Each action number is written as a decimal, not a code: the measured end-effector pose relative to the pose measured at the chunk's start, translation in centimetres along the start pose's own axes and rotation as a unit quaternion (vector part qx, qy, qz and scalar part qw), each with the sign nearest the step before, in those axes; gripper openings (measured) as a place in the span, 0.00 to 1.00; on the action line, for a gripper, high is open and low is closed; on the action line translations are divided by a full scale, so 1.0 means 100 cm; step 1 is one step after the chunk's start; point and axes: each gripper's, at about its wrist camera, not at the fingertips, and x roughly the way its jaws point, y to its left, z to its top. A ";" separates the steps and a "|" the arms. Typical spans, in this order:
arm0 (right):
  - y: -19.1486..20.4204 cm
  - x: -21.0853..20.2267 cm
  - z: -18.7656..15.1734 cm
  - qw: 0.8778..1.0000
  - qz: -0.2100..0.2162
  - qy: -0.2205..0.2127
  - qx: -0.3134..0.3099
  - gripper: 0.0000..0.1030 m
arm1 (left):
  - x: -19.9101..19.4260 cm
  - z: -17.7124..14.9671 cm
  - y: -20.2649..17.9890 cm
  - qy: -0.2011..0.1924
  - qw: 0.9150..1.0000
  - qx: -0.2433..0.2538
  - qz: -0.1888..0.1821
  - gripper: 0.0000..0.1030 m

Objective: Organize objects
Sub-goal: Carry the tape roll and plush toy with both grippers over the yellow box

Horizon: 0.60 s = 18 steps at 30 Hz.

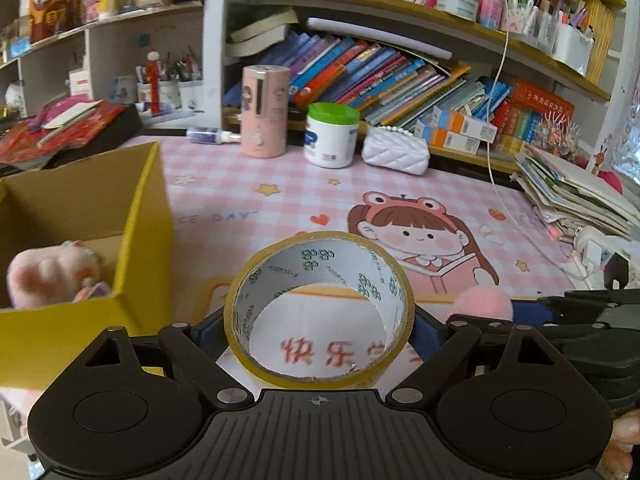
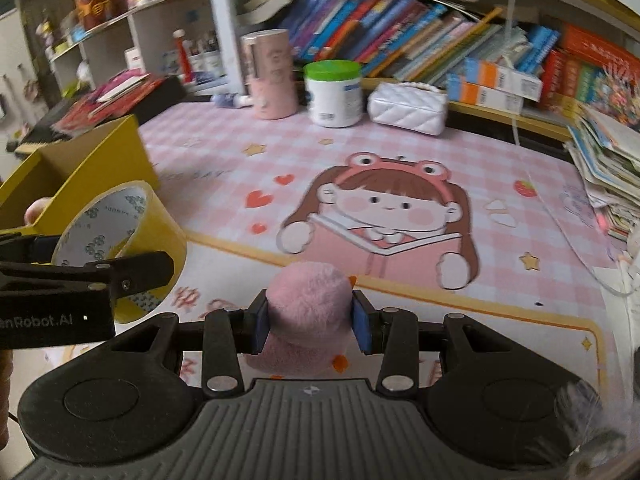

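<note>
Left tool (image 1: 320,330) clamped on one tape roll (image 1: 320,308), right tool (image 2: 311,326) clamped on one pink plush (image 2: 306,312), one yellow box (image 1: 80,248)

Right gripper (image 2: 310,326) clamps pink plush toy (image 2: 306,300) above cartoon mat (image 2: 400,152).

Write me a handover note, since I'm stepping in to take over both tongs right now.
Left tongs: closed on the tape roll, held beside the yellow box.
Right tongs: shut on the pink plush duck, over the desk mat.
Done: one pale plush toy lies in the box.
Left: likely box the tape and the duck. Canister, jar and white purse stand at the back.
</note>
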 end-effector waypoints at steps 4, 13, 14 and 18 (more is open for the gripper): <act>0.027 -0.006 -0.007 1.000 0.003 0.001 -0.017 0.37 | -0.018 -0.012 0.019 -0.001 1.000 -0.004 0.005 0.87; 0.089 -0.027 -0.029 0.999 0.004 0.004 -0.034 0.37 | -0.058 -0.040 0.064 0.001 1.000 -0.021 0.008 0.87; 0.096 -0.030 -0.032 0.999 0.003 0.005 -0.036 0.37 | -0.062 -0.043 0.069 0.002 1.000 -0.024 0.008 0.87; 0.123 -0.039 -0.044 0.999 0.004 0.008 -0.041 0.37 | -0.078 -0.059 0.093 0.011 0.999 -0.041 0.009 0.87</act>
